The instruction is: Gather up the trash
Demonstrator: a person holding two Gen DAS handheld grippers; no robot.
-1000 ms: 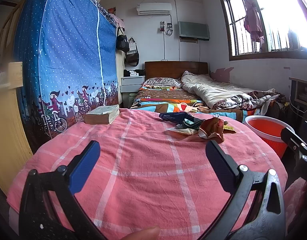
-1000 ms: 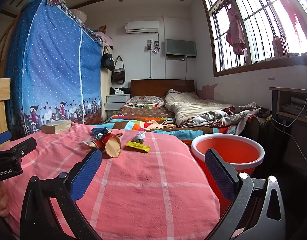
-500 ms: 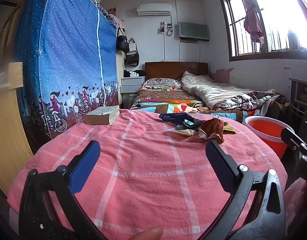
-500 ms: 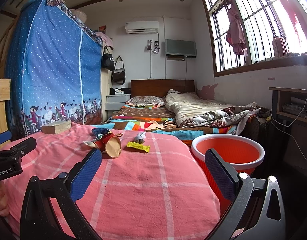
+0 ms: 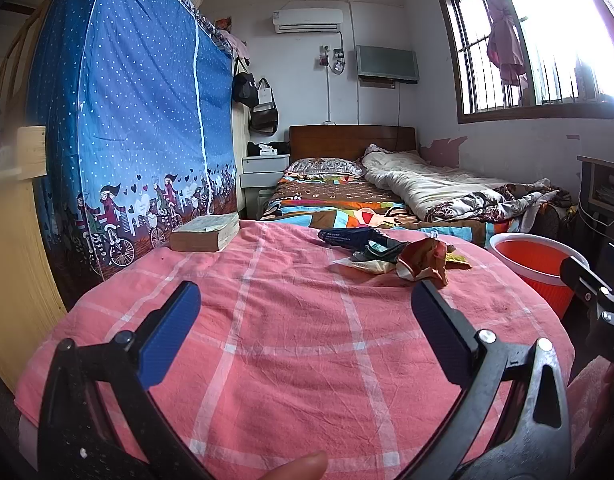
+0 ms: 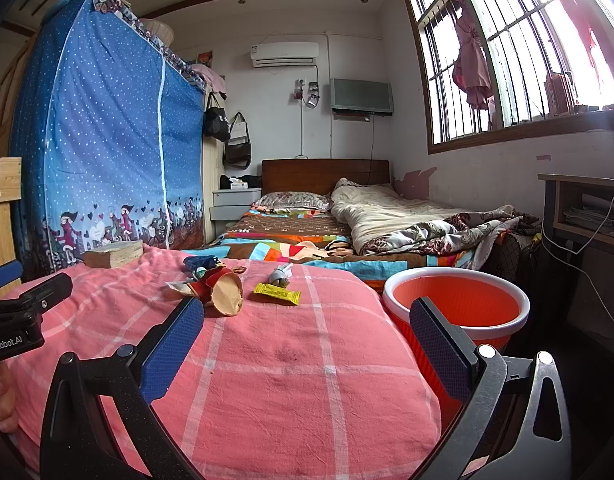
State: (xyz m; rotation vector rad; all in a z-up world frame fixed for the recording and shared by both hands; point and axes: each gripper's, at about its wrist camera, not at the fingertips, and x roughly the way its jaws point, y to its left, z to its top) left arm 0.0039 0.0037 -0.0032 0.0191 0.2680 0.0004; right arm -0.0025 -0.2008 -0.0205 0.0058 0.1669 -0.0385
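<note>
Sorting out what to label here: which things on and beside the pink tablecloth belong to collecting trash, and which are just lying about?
For the job:
yellow wrapper
crumpled paper cup
blue packet
small grey wrapper
orange bucket

Lying about:
old book
bed
blue wardrobe

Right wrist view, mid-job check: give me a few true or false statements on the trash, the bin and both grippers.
1. The yellow wrapper lies on the pink cloth. True.
2. The orange bin already holds trash. False: no trash shows inside it.
3. The right gripper is shut on a wrapper. False: it is open and holds nothing.
4. The left gripper is open. True.
5. A book lies on the cloth, apart from the trash. True.
</note>
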